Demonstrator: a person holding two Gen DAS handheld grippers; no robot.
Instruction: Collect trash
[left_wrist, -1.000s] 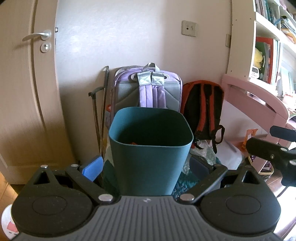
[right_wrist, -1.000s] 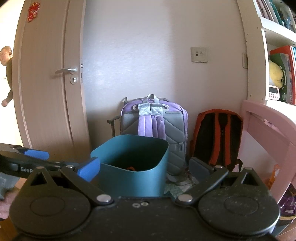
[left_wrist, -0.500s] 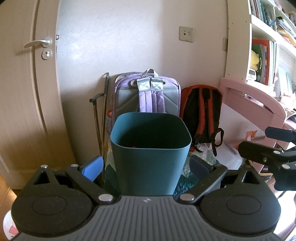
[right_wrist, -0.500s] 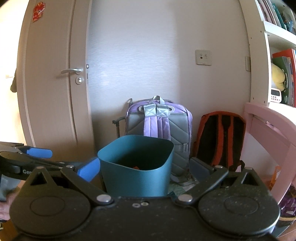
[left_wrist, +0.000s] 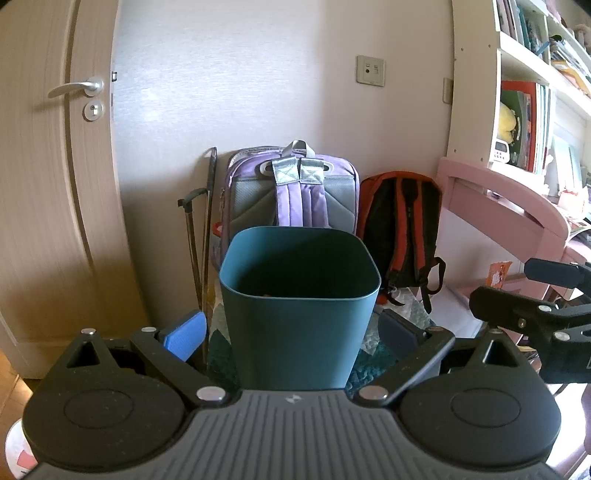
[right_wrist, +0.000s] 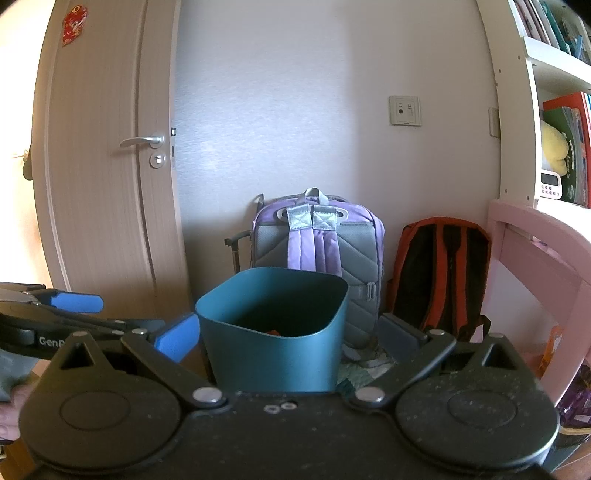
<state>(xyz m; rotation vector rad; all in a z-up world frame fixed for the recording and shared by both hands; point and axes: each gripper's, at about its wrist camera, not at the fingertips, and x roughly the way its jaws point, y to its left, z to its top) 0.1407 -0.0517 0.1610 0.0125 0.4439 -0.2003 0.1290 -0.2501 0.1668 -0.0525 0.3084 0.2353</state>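
Trash bin (left_wrist: 299, 317) in teal, framed between wide, empty jaws of both grippers.

Nearest, the left gripper (left_wrist: 291, 328) and right gripper (right_wrist: 288, 332) hold nothing, jaws spread either side of the bin, which stands on the floor before a purple backpack (left_wrist: 295, 192) and an orange backpack (left_wrist: 400, 218) against the wall. Something orange lies inside. The step appears to be seeking more trash; none shows here, so the next move likely calls for turning elsewhere.

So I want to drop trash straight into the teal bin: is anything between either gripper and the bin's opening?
Nothing visible blocks it. The teal bin stands open-topped, framed between the spread fingers of the left gripper and, in its own view, the right gripper. The purple backpack and orange backpack stand behind it against the wall.
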